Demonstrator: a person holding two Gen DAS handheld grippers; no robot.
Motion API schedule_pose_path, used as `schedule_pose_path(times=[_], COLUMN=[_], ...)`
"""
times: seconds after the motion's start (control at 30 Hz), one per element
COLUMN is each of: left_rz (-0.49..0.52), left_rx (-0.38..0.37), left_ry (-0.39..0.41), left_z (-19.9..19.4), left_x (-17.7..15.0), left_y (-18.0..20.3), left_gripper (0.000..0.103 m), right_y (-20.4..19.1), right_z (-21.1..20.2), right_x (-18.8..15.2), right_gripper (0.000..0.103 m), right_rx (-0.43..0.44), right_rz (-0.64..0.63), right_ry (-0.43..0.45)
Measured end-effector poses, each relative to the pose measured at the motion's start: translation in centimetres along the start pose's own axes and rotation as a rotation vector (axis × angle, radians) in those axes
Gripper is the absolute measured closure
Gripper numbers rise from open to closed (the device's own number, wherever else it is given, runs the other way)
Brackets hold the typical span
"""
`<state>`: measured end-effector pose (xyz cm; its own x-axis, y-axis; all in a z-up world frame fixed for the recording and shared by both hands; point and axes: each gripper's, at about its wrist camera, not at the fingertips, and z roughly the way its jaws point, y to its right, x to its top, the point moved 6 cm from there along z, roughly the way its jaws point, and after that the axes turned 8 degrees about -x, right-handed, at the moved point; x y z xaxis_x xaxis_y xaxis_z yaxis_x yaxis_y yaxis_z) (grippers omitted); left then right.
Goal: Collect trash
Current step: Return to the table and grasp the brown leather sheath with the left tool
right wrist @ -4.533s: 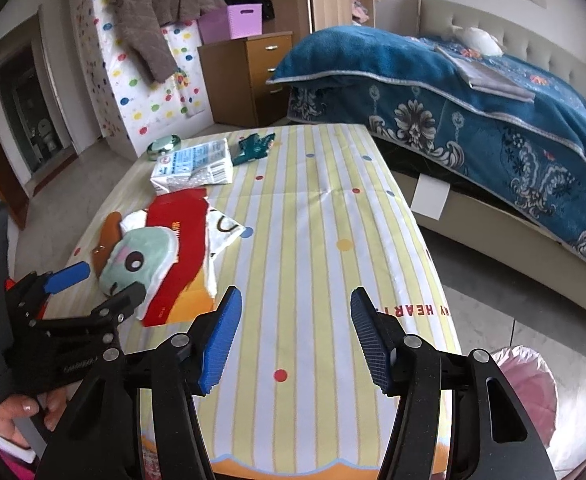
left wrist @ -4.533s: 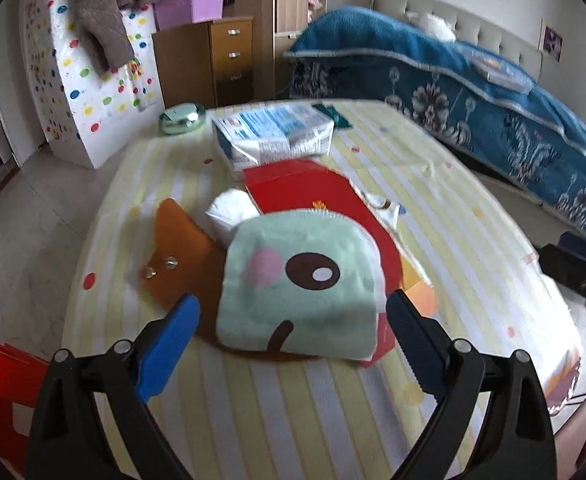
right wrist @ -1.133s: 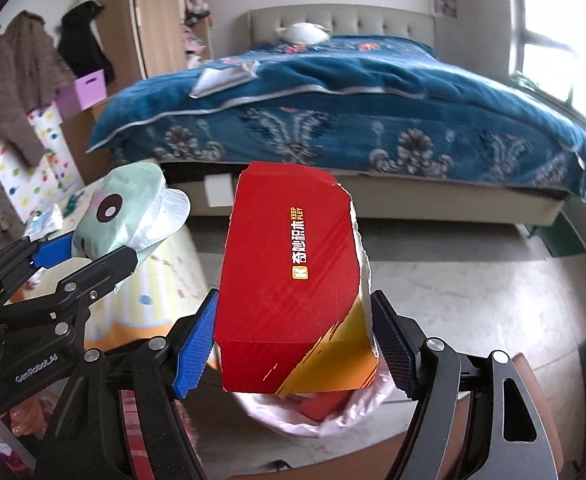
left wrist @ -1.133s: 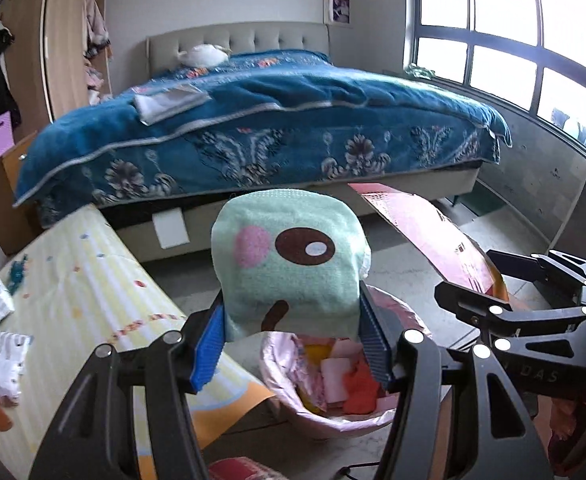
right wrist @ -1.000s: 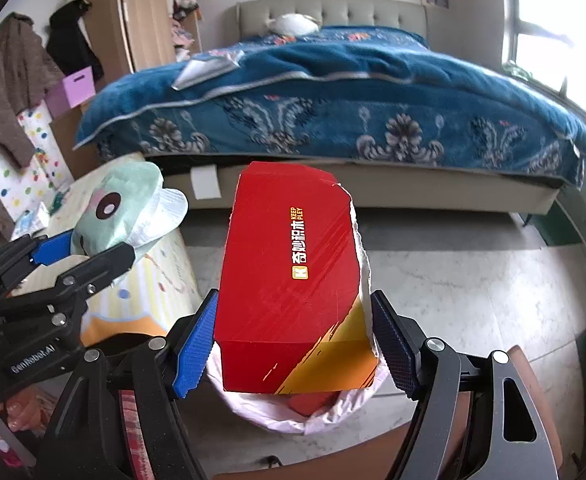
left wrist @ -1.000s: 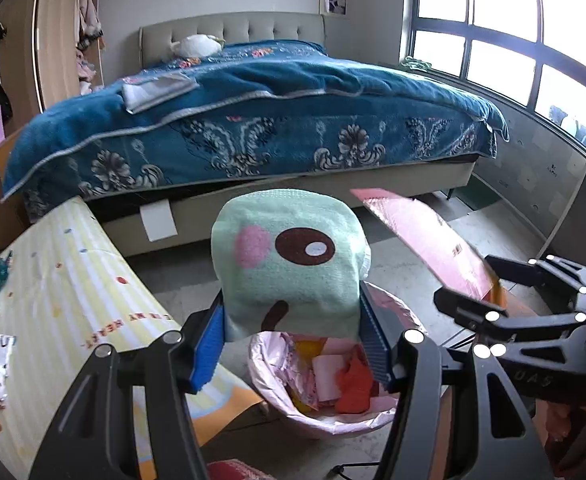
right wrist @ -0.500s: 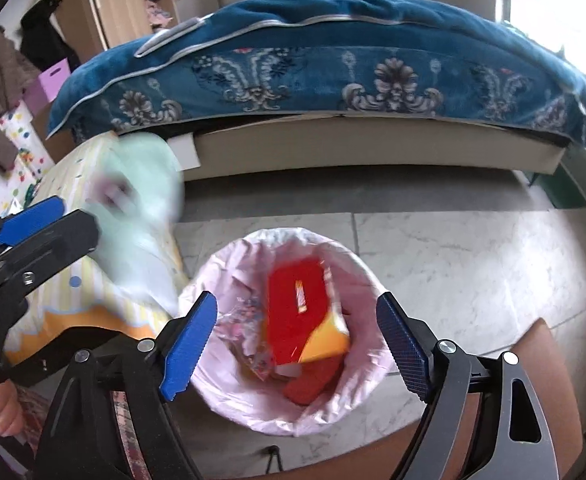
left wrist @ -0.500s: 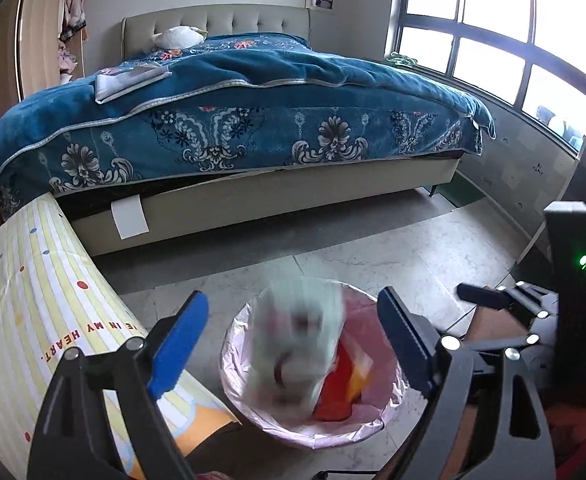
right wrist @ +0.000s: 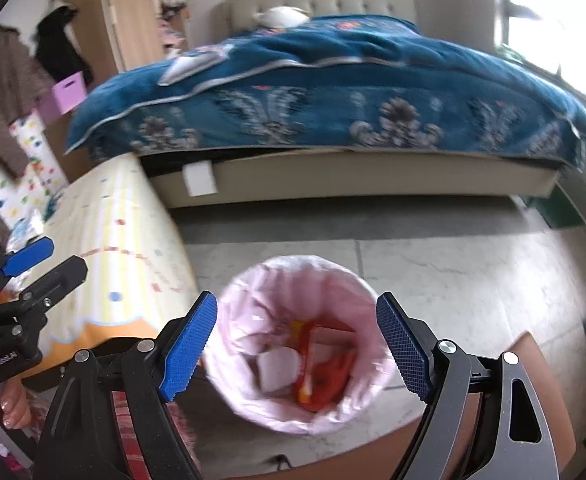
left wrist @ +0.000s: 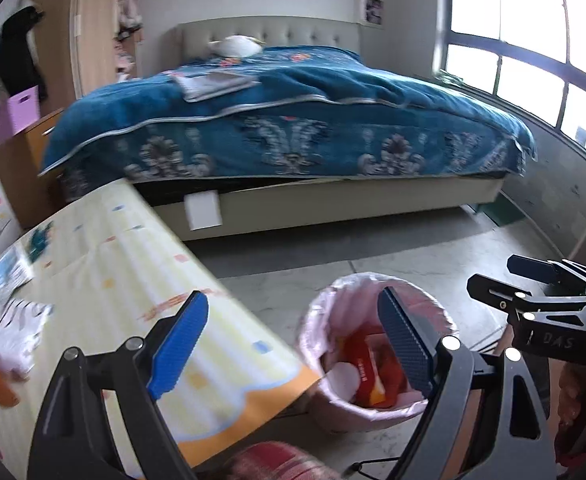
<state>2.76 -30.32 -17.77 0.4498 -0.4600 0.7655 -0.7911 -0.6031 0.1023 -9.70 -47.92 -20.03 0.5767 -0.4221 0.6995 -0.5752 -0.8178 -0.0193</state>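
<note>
Our left gripper (left wrist: pixel 293 340) and right gripper (right wrist: pixel 297 344) now stand apart and empty — the green cloth and red box (right wrist: pixel 313 364) have dropped into the bin (right wrist: pixel 293 272).

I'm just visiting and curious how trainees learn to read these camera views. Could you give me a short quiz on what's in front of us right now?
1. True or false: the right gripper holds a red box between its fingers.
2. What lines the bin? A) pink bag B) black bag C) newspaper
3. Where does trash still wait to be collected?

Key
1. False: both it and the left gripper are open and empty; the red box lies in the bin.
2. A.
3. On the striped table, at its far end: a tissue pack and a white wrapper.
</note>
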Motion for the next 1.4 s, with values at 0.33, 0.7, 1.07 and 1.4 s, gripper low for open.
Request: schedule_pose_path(times=[0.33, 0.7, 1.07, 1.4], left_rz=[-0.139, -0.343, -0.474, -0.524], left_rx=[0.194, 0.442, 0.626, 0.629], left_ry=[0.077, 0.090, 0.066, -0.008], left_z=[-7.5, -14.4, -19.3, -17.0], left_x=[-2.3, -7.2, -11.4, -13.0], left_y=[-9.4, -21.0, -28.4, -30.2], left_gripper=[0.019, 0.017, 0.017, 0.017], right_y=[-10.8, -24.5, -36.3, -41.3], right_z=[-1.6, -2.0, -1.5, -0.5], right_x=[2.0, 2.3, 1.7, 1.2], right_gripper=[0.022, 0.022, 0.022, 0.023], right_rx=[0.115, 0.248, 0.390, 0.416], right_rz=[-0.153, -0.333, -0.466, -0.514], right_ry=[0.044, 0.059, 0.026, 0.024])
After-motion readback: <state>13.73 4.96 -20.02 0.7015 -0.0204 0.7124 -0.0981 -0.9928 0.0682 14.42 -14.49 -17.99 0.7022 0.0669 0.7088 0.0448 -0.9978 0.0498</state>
